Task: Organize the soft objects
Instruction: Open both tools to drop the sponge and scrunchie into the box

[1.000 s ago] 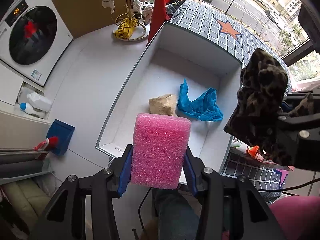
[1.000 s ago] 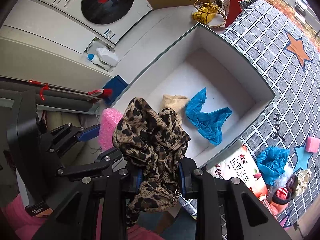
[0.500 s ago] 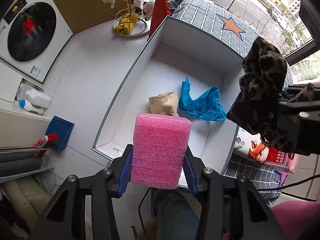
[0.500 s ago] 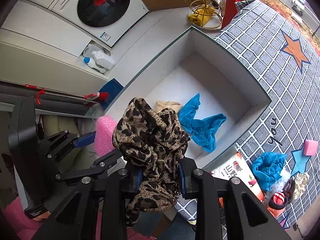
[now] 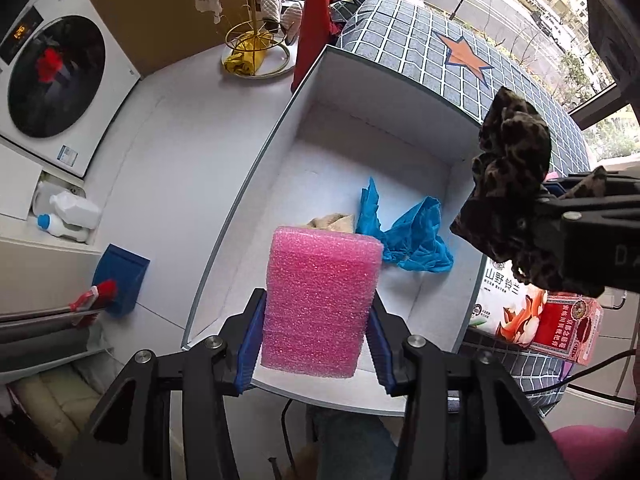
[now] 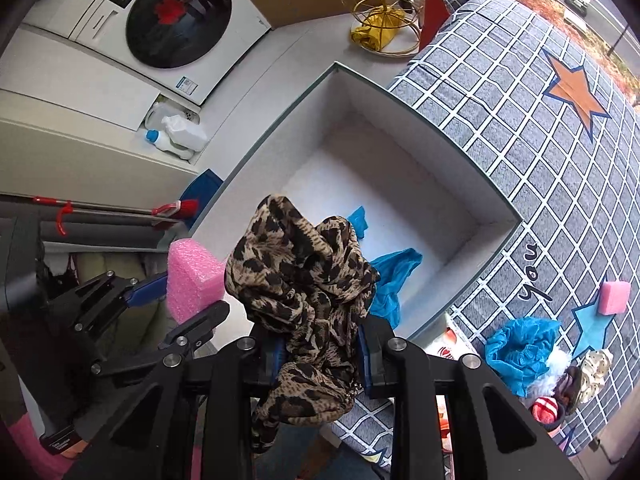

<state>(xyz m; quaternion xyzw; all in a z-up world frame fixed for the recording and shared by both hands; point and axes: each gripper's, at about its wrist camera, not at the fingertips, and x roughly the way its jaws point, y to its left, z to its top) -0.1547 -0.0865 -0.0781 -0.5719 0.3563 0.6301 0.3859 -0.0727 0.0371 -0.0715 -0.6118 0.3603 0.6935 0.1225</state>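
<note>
Your left gripper is pinching the pink foam block. The two blue pads press on its sides, and the block stands tall between them, its long way running straight out from the gripper. This gripper points down, and right under the block is the near end of the white box. The box runs long, away from you. So the block only has to go down and a bit forward to land inside.

Farther in, on the box floor, lie a tan cloth and a blue cloth. They touch each other and sit just past the top of the block. The near floor of the box is bare, so I think that is the best spot to drop it.

Your right gripper is squeezed tight on the leopard cloth. The cloth is bunched up and sticks out past the pads, and a bit hangs behind them too. It hangs over the near right edge of the box, close to the blue cloth. This hand looks a little more off to the side, so your left hand seems nearer to a clean drop.

More soft things wait on the checked mat, outside the box on the right.
</note>
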